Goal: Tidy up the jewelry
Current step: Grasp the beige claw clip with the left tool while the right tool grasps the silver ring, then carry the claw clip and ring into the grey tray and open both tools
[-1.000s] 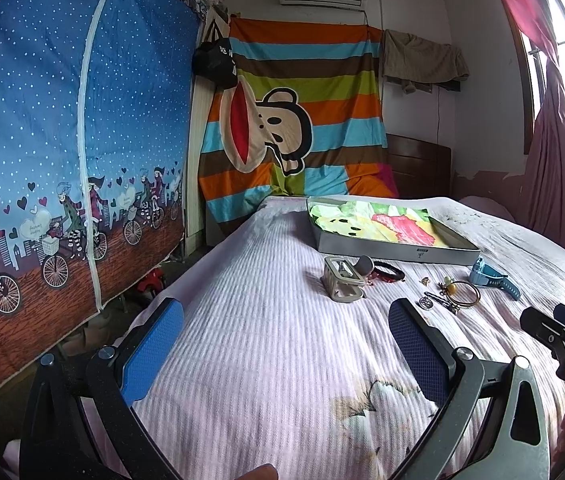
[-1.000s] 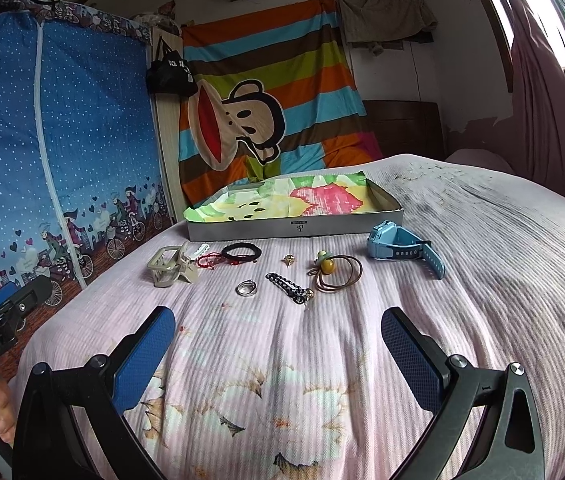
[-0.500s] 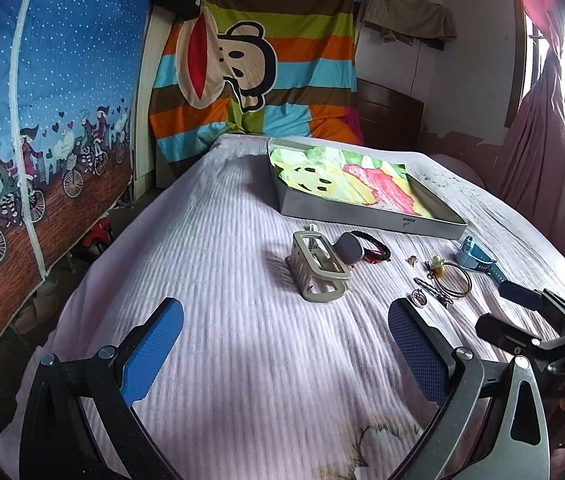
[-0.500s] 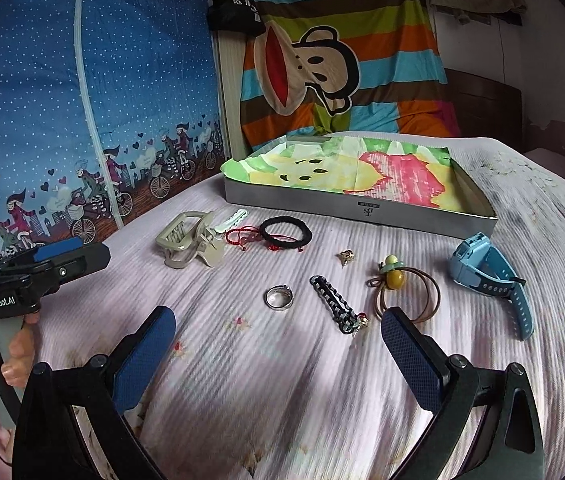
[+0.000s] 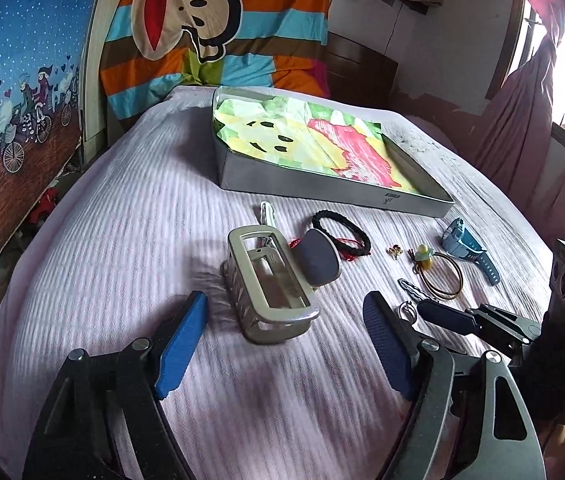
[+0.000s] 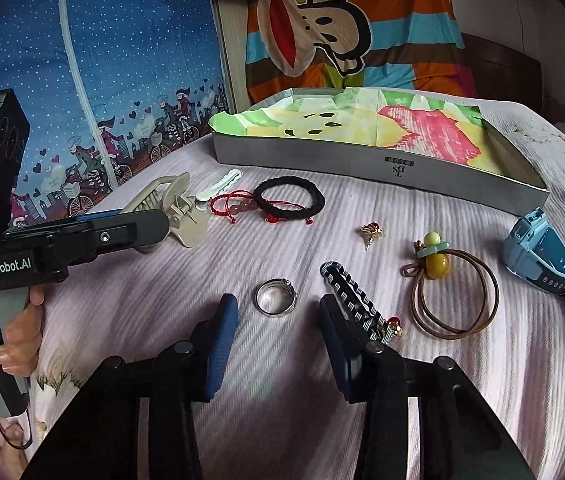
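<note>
Jewelry lies loose on a pink striped bedspread. The beige hair claw sits between the blue pads of my left gripper, whose jaws are closing without touching it. My right gripper is also closing, and the silver ring lies between its tips, untouched. A striped barrette lies against the right finger. Farther off lie a black bracelet, a red cord bracelet, a gold earring, a brown hair tie with a yellow bead and a blue watch.
A grey shallow box lined with bright paper stands behind the jewelry. A white clip lies near the claw. A person's hand holds the left gripper's handle. A blue printed wardrobe stands left of the bed, and a curtained window is on the right.
Both grippers came forward and tipped down toward the jewelry. Their jaws narrowed, the left around the hair claw and the right around the ring.
</note>
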A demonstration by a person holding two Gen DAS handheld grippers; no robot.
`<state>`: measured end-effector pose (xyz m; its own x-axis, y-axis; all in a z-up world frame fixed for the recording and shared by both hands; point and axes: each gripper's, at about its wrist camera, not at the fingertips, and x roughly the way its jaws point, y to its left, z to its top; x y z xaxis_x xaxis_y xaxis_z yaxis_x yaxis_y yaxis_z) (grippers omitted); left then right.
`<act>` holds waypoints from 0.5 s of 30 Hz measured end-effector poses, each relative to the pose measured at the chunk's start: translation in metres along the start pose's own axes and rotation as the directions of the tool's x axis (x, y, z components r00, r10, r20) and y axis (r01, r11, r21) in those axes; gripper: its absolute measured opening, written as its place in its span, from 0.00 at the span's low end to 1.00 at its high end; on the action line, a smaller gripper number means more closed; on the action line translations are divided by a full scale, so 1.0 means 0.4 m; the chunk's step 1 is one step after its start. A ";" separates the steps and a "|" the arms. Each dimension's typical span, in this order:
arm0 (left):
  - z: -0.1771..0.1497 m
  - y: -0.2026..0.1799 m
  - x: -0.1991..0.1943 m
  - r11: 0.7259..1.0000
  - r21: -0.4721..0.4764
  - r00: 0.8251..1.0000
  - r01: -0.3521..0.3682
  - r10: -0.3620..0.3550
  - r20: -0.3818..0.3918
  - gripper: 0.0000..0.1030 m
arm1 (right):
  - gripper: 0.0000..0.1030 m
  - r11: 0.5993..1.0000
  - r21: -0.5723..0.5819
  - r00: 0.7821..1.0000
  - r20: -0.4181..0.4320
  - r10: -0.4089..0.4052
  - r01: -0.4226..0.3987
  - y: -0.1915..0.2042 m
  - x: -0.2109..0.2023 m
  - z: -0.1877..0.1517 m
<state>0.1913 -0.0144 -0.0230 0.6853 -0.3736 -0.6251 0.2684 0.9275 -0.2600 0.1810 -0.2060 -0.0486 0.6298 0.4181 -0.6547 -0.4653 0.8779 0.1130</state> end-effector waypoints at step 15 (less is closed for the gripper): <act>-0.026 -0.027 0.042 0.989 0.041 0.988 -0.141 0.137 0.076 0.44 | 0.20 1.000 0.012 1.000 0.009 0.004 -0.004 0.000 0.014 -0.012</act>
<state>0.1929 -0.0308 -0.0384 0.7652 -0.2408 -0.5971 0.1966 0.9705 -0.1393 0.1815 -0.2046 -0.0560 0.6337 0.4237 -0.6472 -0.4601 0.8790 0.1250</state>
